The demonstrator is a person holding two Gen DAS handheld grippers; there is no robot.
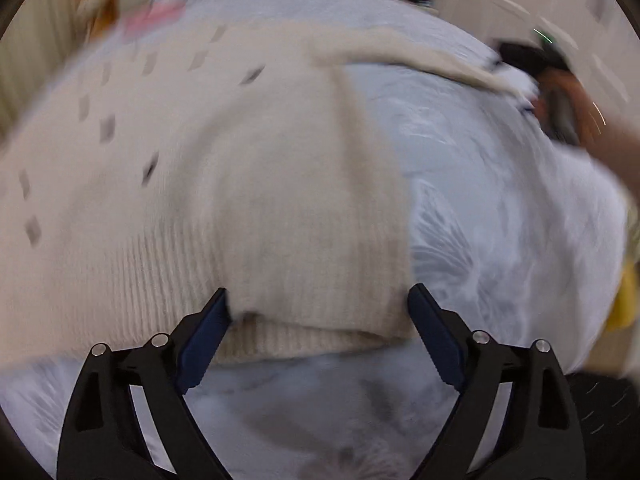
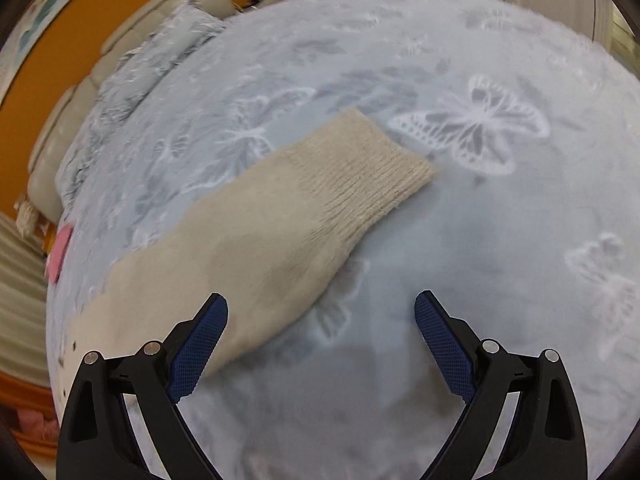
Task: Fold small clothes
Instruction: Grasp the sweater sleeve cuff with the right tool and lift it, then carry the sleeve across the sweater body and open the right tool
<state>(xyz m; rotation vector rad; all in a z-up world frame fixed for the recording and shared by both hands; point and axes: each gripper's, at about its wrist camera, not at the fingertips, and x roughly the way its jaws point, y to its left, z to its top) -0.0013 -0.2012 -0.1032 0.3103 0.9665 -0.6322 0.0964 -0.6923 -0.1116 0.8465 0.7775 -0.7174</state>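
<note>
A cream knitted sweater [image 1: 224, 168] with small grey diamond marks lies spread on a pale blue butterfly blanket [image 1: 500, 208]. My left gripper [image 1: 320, 312] stands open over the sweater's ribbed hem [image 1: 312, 332], and the hem's corner lies between its fingers. One sleeve [image 1: 420, 60] runs toward the blurred right gripper [image 1: 556, 96] at the upper right. In the right wrist view that sleeve [image 2: 248, 248] lies flat on the blanket [image 2: 480, 240], its ribbed cuff [image 2: 360, 176] pointing away. My right gripper [image 2: 320, 320] is open just above the blanket. Its left finger [image 2: 200, 344] overlaps the sleeve's edge.
A crumpled grey duvet [image 2: 132, 92] and a cream padded headboard [image 2: 76, 120] line the bed's far left, under an orange wall [image 2: 80, 40]. A pink item [image 2: 60, 252] sits at the left bed edge. Something yellow [image 1: 624, 296] shows at the right edge.
</note>
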